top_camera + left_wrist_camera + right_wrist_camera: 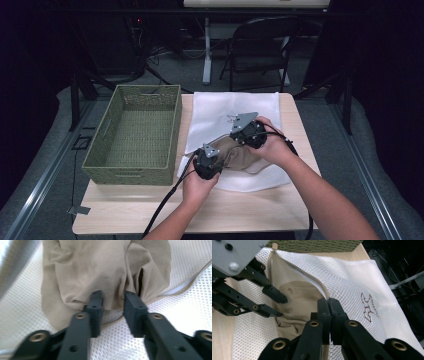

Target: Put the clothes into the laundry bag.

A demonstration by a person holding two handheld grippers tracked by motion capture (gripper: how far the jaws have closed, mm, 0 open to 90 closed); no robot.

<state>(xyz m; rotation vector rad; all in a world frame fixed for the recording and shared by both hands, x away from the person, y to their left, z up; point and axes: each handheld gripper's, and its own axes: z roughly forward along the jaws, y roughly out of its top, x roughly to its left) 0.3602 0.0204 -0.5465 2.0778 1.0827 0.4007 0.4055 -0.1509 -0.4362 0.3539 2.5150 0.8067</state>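
Observation:
A white mesh laundry bag (235, 105) (352, 277) lies on the wooden table (250, 210) with its zipper mouth open. A beige cloth (241, 156) (100, 267) (299, 297) sits bunched in that mouth. My right gripper (233, 141) (328, 302) is shut on the bag's zipper edge and holds it up. My left gripper (219, 151) (113, 298) (281, 307) reaches in from the other side. Its jaws stand a little apart, tips on the cloth's near edge with a fold between them.
A green woven basket (95, 150) (312, 245) stands empty on the left half of the table, next to the bag. A folding chair (260, 45) and dark equipment stand beyond the far edge. Bare wood shows along the near edge.

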